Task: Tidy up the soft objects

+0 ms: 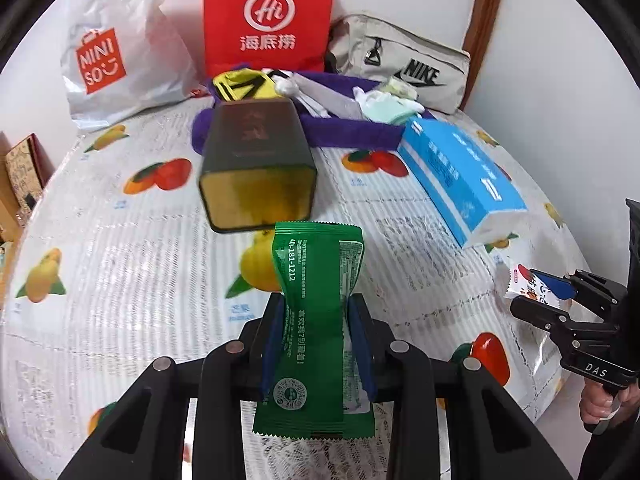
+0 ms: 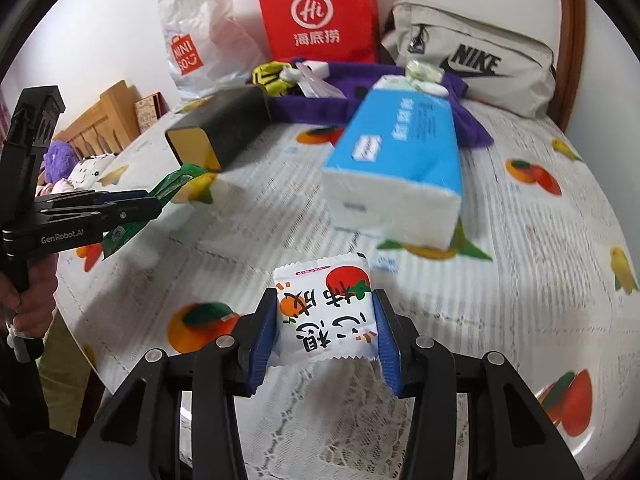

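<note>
A green packet [image 1: 316, 320] is clamped upright between the blue pads of the left gripper [image 1: 318, 344], its upper half standing free above the fingertips and its serrated lower edge hanging toward the camera. A white packet [image 2: 326, 312] printed with orange fruit is pinched at its two sides by the right gripper [image 2: 326, 336], and it is held just above the tablecloth [image 2: 520, 240], a white ribbed cover patterned with fruit. In the right wrist view the left gripper is seen from the side at the left edge, with a hand [image 2: 28, 304] wrapped round its handle. Farther on, a dark tin [image 1: 256, 168] is laid on its side with its gold open mouth turned toward the cameras, and a blue tissue pack [image 1: 460, 180] lies to its right, well apart from it. Behind these, a purple towel [image 1: 344, 130] is spread out, and small folded cloths [image 1: 384, 106] and a yellow and black item [image 1: 240, 86] are piled on it. At the back, against the wall, a white shopping bag [image 1: 116, 40], a red paper bag [image 1: 268, 16] and a beige pouch [image 1: 400, 60] are lined up.
</note>
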Available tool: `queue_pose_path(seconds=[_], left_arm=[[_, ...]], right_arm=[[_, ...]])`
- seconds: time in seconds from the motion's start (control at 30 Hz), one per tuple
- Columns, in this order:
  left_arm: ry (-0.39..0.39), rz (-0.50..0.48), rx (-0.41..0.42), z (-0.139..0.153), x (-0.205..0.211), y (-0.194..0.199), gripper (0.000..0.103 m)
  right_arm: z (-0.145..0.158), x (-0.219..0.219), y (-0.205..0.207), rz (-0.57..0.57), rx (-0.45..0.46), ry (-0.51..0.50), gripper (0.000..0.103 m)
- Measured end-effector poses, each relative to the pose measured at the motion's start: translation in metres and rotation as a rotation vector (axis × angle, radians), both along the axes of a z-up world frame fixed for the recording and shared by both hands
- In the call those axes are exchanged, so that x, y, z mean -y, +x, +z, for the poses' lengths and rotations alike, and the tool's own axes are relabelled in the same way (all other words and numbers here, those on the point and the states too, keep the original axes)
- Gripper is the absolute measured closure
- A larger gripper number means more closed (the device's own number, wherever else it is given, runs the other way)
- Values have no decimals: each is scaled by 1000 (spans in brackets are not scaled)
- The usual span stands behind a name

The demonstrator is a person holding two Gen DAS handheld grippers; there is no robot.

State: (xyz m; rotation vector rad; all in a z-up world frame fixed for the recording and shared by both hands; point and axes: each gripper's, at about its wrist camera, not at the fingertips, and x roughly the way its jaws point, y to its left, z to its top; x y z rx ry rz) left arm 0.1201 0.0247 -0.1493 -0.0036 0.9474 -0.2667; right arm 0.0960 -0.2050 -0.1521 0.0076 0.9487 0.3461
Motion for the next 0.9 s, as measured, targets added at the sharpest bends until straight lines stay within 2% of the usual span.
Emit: queue_pose_path(seconds=[0.4,0.9], left_arm=[[-28,40,59,43,-19,12,72],[-25,70,128,85,-29,79,72]], right_arm=[[54,2,19,25,84,27,58],[91,14,93,0,144,14,58]])
